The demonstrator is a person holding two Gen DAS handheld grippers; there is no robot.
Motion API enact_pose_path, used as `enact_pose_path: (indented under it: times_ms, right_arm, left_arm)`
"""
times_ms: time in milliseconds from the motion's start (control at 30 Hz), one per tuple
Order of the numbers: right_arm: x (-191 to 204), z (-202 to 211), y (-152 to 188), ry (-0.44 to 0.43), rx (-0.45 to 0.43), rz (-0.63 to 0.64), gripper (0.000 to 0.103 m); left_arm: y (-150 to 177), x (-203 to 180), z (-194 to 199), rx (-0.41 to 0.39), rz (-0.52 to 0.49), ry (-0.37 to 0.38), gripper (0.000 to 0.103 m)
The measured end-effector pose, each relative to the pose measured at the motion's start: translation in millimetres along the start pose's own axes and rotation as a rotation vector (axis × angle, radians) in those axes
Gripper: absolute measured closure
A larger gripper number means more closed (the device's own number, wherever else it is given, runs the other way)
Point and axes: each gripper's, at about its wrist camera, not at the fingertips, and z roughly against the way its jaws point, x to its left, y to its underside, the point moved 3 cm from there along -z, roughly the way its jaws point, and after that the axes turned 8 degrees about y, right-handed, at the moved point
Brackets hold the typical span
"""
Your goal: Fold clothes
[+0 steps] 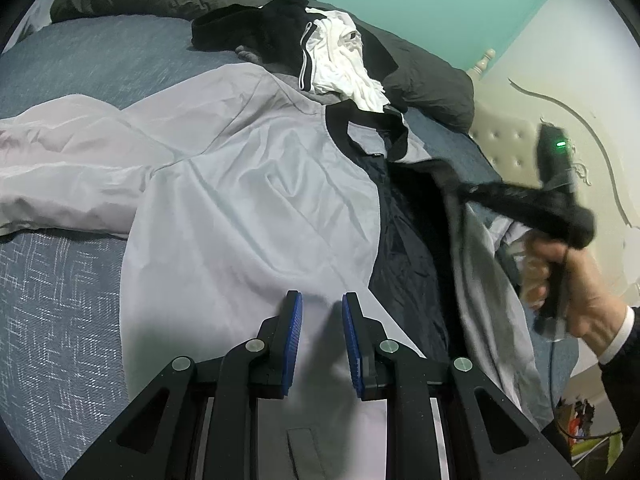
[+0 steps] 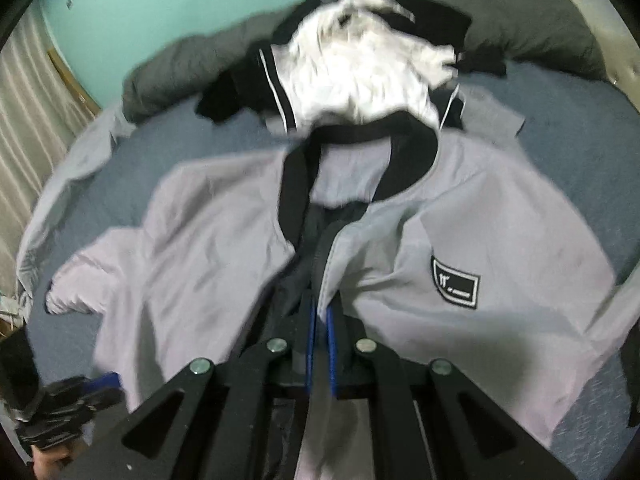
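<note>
**Grey jacket spread on bed, R claw pinching its front edge**

Grey jacket (image 1: 248,184) w/ black collar lies open across the blue bedsheet (image 1: 60,300), dark lining showing down the middle. From left wrist view: left gripper (image 1: 322,312) rests at 6 o'clock on the jkt's hem area, jaws slightly apart, pads not pinching the fabric. At 3 o'clock the person's right hand (image 1: 568,280) lifts the other front panel. Right wrist view: right gripper (image 2: 322,320) clenched on that panel's zip edge. Pile of black & white clothes (image 1: 320,48) at 12 o'clock, just beyond the collar.
</note>
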Motion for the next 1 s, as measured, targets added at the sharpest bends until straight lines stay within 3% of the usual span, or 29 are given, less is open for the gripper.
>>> enact_pose_path:
  times_ms: [233, 400, 533, 633, 900, 967, 1000]
  right_arm:
    - [2.7, -35.5, 21.1, 0.022, 0.109, 0.010, 0.098]
    - [-4.7, -41.3, 29.7, 0.033, 0.195, 0.005, 0.089]
    - [3.0, -18.7, 17.8, 0.080, 0.138, 0.068, 0.080]
    - [8.7, -14.5, 2.2, 0.115, 0.097, 0.096, 0.063]
    - [13.7, -60.8, -16.9, 0.256, 0.133, 0.155, 0.063]
    - [13.0, -67.0, -17.0, 0.295, 0.124, 0.192, 0.082]
    - [12.4, -69.6, -16.9, 0.305, 0.126, 0.208, 0.084]
  left_arm:
    - [-0.5, 5.2, 1.3, 0.000, 0.009, 0.004, 0.081]
    - [-0.1, 5.8, 1.7, 0.001, 0.011, 0.006, 0.081]
    - [-0.2, 6.4, 2.1, 0.000, 0.014, 0.008, 0.080]
    - [0.3, 6.0, 1.3, 0.001, 0.016, 0.008, 0.080]
    - [0.8, 9.6, 1.2, 0.002, 0.024, 0.010, 0.081]
    - [1.1, 11.2, 1.1, 0.003, 0.029, 0.013, 0.081]
    - [1.3, 11.8, 0.9, 0.004, 0.030, 0.014, 0.081]
